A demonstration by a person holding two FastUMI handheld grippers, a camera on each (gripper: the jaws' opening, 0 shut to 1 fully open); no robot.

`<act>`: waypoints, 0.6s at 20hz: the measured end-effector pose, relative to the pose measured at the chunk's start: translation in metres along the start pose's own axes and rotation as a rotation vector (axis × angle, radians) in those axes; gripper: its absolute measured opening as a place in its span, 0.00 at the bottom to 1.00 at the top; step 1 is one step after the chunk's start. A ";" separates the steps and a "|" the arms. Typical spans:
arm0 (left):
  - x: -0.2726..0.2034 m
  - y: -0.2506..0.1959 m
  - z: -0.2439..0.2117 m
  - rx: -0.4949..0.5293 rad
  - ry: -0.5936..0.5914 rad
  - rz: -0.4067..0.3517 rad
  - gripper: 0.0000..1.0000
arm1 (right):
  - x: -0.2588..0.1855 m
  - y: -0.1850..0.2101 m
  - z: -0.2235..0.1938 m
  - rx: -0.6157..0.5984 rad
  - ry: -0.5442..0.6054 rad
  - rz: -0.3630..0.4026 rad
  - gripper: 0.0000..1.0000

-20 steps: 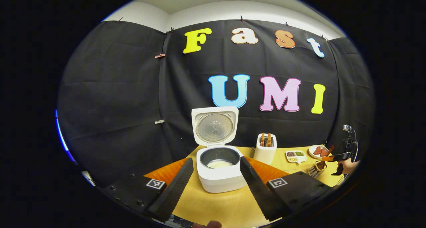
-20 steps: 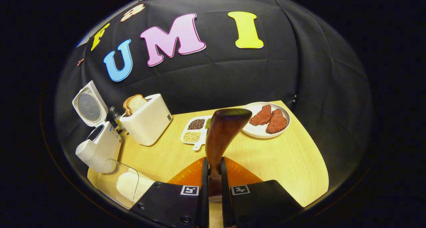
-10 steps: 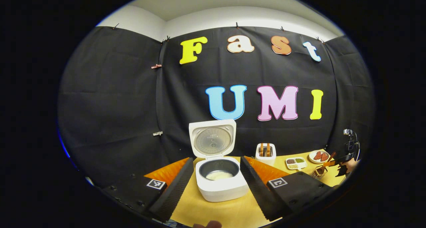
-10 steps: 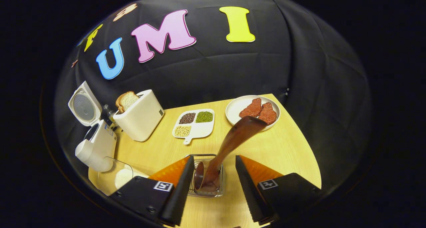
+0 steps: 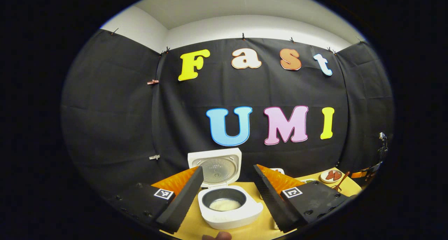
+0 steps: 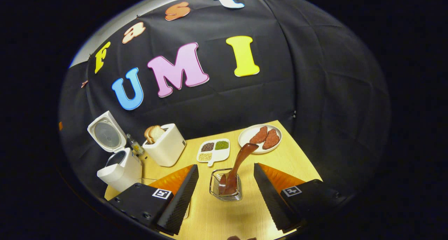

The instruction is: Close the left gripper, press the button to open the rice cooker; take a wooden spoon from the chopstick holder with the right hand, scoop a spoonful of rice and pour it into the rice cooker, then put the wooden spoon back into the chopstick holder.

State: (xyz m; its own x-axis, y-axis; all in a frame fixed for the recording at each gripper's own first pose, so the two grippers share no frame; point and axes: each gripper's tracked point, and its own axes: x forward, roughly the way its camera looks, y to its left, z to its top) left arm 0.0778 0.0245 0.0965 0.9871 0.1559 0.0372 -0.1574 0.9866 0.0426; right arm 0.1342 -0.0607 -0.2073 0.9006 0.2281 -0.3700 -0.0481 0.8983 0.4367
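Note:
The white rice cooker [image 5: 229, 206] stands with its lid up and white rice in its dark pot; it also sits at the table's left end [image 6: 119, 168]. My left gripper [image 5: 227, 198] is open, its fingers on either side of the cooker and nearer than it. The wooden spoon [image 6: 238, 163] stands in the wire chopstick holder [image 6: 226, 189], handle leaning right; both show small and far off, the spoon [image 5: 340, 181]. My right gripper [image 6: 225, 198] is open, pulled back from the holder, with nothing between its fingers.
On the wooden table [image 6: 297, 163] stand a white toaster [image 6: 164, 149] with bread, a divided dish of beans [image 6: 214, 150] and a plate with red meat pieces [image 6: 260, 138]. A small bottle [image 6: 134, 146] stands between cooker and toaster. The far hand-held gripper [image 5: 374, 166] shows at the right.
My right gripper opened and let the wooden spoon go into the chopstick holder, then drew back and up. My left gripper pulled back from the cooker and tilted upward, still open.

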 end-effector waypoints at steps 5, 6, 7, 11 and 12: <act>0.062 0.011 0.045 0.057 -0.081 0.036 0.96 | -0.052 0.010 0.012 -0.046 -0.092 0.009 0.98; 0.074 0.011 0.052 0.053 -0.102 0.040 0.96 | -0.057 0.007 0.009 -0.057 -0.091 0.004 0.98; 0.089 0.013 0.058 0.036 -0.117 0.044 0.97 | -0.063 0.003 0.004 -0.069 -0.085 -0.006 0.98; 0.159 0.027 0.060 -0.060 -0.136 0.074 0.96 | -0.082 -0.007 -0.009 -0.092 -0.071 -0.046 0.98; 0.178 0.027 0.058 -0.075 -0.137 0.067 0.96 | -0.087 -0.007 -0.013 -0.088 -0.054 -0.051 0.98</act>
State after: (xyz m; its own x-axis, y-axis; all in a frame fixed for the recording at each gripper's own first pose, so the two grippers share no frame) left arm 0.2473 0.0758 0.1618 0.9603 0.2185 0.1733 -0.2151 0.9758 -0.0387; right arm 0.0502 -0.0821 -0.1893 0.9247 0.1627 -0.3441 -0.0371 0.9382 0.3441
